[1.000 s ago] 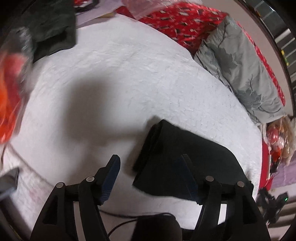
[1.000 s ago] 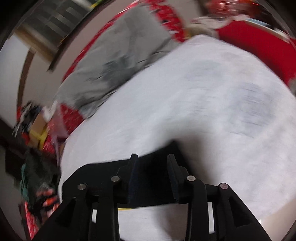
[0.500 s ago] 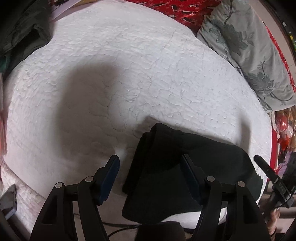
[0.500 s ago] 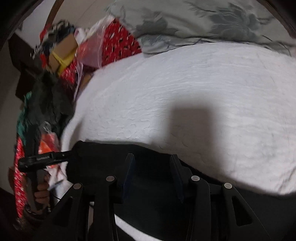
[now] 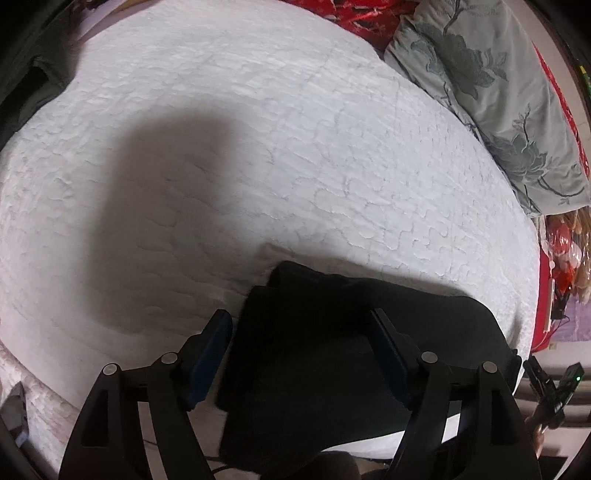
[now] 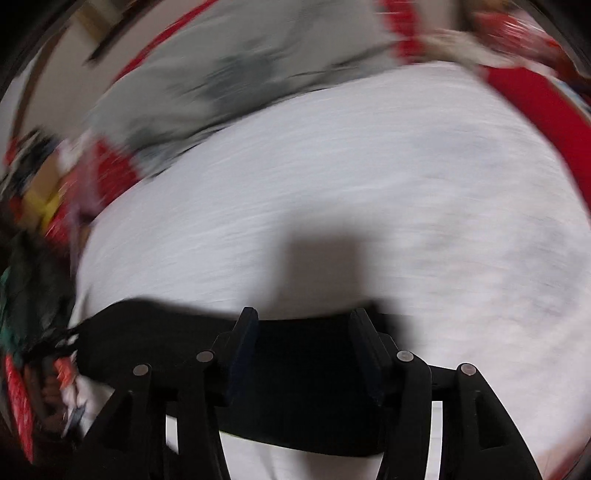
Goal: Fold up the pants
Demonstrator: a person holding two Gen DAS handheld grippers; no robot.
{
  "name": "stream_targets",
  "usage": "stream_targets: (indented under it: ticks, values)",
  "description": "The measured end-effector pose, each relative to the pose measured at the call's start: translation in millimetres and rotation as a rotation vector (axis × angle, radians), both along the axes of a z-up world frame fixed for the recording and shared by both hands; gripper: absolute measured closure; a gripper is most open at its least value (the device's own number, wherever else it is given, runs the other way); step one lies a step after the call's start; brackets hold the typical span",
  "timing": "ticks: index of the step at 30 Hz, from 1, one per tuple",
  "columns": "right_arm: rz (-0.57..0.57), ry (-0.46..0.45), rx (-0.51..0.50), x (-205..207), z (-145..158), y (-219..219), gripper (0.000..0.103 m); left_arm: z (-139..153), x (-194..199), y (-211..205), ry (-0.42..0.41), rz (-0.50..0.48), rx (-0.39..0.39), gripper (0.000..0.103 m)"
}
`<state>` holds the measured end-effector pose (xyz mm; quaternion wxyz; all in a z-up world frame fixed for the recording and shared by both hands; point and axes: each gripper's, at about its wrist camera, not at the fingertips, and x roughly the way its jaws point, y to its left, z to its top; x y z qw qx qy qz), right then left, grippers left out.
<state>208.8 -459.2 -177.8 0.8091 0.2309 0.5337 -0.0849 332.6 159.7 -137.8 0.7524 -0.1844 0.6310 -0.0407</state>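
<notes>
Left wrist view, folded black pants point(image 5: 332, 369) under parted fingers point(image 5: 214, 343), just opening, nothing clamped.

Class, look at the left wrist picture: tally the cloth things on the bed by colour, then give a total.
Black: 1, the folded pants
White: 1, the quilted cover
Grey floral: 1, the pillow
Red patterned: 1, the bedding
Total: 4

white quilt point(image 5: 295, 155), floral pillow point(image 5: 491, 85), red bedding point(image 6: 535, 107)
</notes>
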Motion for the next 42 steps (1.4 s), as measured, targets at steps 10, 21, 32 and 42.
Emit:
stream_targets:
  ticks: [10, 21, 32, 42]
  values:
    - [0.069, -0.01, -0.057, 1.6, -21.4, 9.4, 0.088, 11.4, -13.1, -0.6, -0.046, 0.095, 0.053, 0.07]
    - [-0.051, -0.024, 0.021, 2.9, -33.9, -16.2, 0.087, 0.3, -10.7, 2.6, -0.002, 0.127, 0.059, 0.063]
    - [-0.086, -0.094, 0.15, -42.0, -4.5, -26.5, 0.062, 25.5, -61.7, 55.9, -0.042, 0.172, -0.162, 0.034]
    - [-0.083, -0.033, 0.134, -43.7, -25.8, -10.1, 0.055, -23.6, -83.6, 47.5, 0.066, 0.203, -0.226, 0.046]
